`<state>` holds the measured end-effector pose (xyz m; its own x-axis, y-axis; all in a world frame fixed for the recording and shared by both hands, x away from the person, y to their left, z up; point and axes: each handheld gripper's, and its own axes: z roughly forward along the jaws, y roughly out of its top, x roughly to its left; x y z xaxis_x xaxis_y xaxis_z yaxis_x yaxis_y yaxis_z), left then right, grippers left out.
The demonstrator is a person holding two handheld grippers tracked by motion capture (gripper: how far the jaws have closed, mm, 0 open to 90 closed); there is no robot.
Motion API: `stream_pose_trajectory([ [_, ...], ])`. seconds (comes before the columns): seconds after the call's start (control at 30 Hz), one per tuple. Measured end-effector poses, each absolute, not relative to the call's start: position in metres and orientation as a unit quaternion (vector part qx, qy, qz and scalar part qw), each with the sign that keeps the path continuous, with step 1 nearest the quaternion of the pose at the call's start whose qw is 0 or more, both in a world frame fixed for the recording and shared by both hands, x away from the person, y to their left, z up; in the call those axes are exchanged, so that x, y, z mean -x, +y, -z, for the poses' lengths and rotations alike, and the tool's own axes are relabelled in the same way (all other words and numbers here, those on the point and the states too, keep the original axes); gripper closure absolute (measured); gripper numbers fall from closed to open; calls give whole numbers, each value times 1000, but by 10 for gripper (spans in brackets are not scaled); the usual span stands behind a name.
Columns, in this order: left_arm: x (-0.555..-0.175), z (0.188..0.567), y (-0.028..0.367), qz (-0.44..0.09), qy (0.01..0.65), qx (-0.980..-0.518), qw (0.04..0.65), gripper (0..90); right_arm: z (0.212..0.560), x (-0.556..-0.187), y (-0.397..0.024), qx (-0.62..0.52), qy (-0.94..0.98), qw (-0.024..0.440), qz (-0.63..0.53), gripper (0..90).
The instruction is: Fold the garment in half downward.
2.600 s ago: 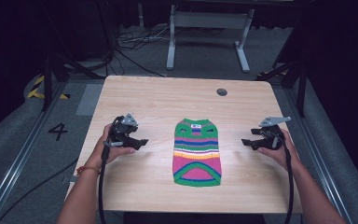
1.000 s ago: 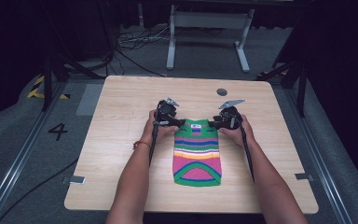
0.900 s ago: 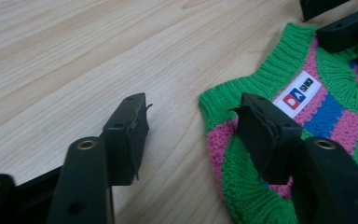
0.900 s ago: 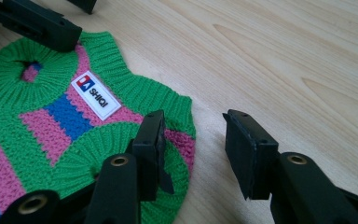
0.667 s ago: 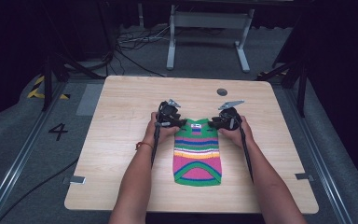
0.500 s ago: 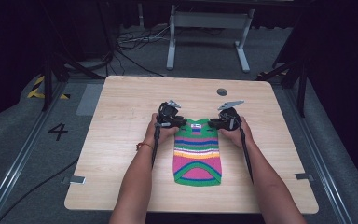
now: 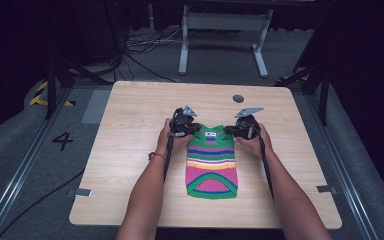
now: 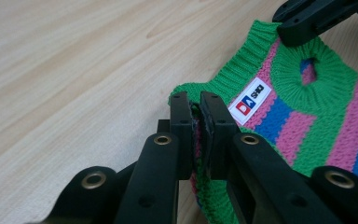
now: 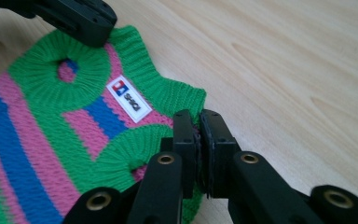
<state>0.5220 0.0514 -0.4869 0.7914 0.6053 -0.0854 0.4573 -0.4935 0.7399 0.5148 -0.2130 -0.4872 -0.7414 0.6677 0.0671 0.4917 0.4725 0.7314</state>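
Left gripper (image 8: 193, 126) and right gripper (image 9: 198, 140), jaws just closed, each pinch a far corner of the striped sweater (image 7: 211, 162), ready for lifting or folding

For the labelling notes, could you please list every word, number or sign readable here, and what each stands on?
"4": painted on the floor left of the table.
"SHOI", as best it reads, beside a red-and-blue logo: white label at the striped sweater neckline; slightly blurred.

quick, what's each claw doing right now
Left claw: closed on the striped knit sweater, at a top corner.
Right claw: closed on its other top corner.
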Motion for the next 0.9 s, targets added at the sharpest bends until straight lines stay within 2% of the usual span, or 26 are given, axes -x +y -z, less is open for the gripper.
stream_pose_trajectory([
  [0.37, -478, 453, 61, -128, 232, -867, 422, 846, 452, -475, -218, -279, 853, 135, -419, 858],
  [0.9, -433, 442, 71, -151, 159, -882, 418, 839, 441, -430, -224, -217, 853, 132, -455, 859],
])
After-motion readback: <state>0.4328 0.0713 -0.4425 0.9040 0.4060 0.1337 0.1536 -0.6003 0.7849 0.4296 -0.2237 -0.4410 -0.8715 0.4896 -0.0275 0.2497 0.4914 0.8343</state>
